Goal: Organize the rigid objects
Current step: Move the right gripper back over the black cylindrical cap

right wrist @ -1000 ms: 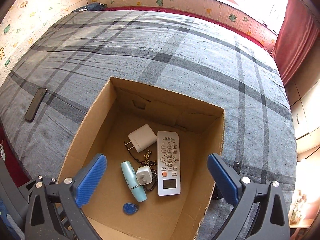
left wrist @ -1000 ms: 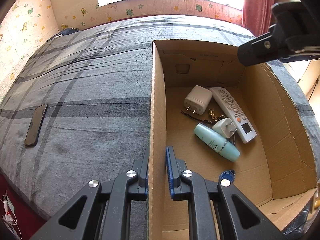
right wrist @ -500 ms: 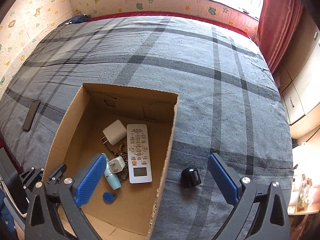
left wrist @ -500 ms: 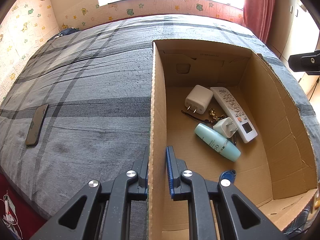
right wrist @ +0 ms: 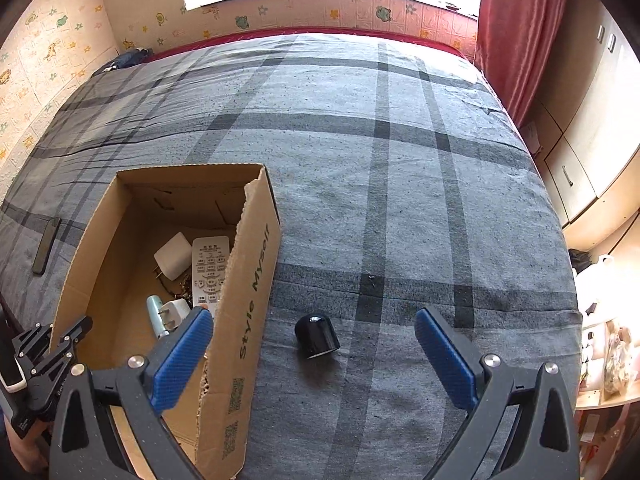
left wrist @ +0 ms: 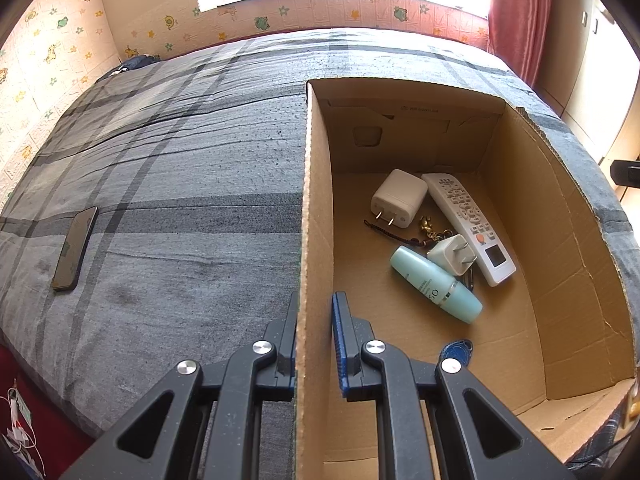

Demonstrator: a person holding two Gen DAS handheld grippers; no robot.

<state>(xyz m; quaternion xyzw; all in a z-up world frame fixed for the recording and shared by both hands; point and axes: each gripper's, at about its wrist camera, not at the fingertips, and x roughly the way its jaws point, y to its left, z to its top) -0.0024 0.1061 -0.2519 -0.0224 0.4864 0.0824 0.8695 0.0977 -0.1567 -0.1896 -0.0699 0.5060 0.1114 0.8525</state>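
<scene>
My left gripper [left wrist: 315, 312] is shut on the left wall of an open cardboard box [left wrist: 316, 208] standing on a bed. Inside lie a white remote [left wrist: 468, 224], a large white charger [left wrist: 398, 198], a small white plug [left wrist: 452, 254], a teal bottle [left wrist: 434, 284], a keychain [left wrist: 430, 232] and a blue tag [left wrist: 456, 350]. My right gripper [right wrist: 314, 334] hangs wide open to the right of the box [right wrist: 250, 280], above a small black cylinder [right wrist: 316, 336] lying on the blanket between its blue pads. A dark phone [left wrist: 74, 248] lies flat far left of the box.
The grey plaid blanket [right wrist: 400, 184] covers the whole bed. A patterned wall and bright window stand at the far end, a red curtain [right wrist: 516, 28] and white cupboards [right wrist: 592, 120] on the right. Red floor and cables [left wrist: 16, 428] show at the lower left.
My right gripper has swung from above the box to the blanket on its right, bringing the black cylinder into view between its open fingers. My left gripper has stayed clamped on the wall.
</scene>
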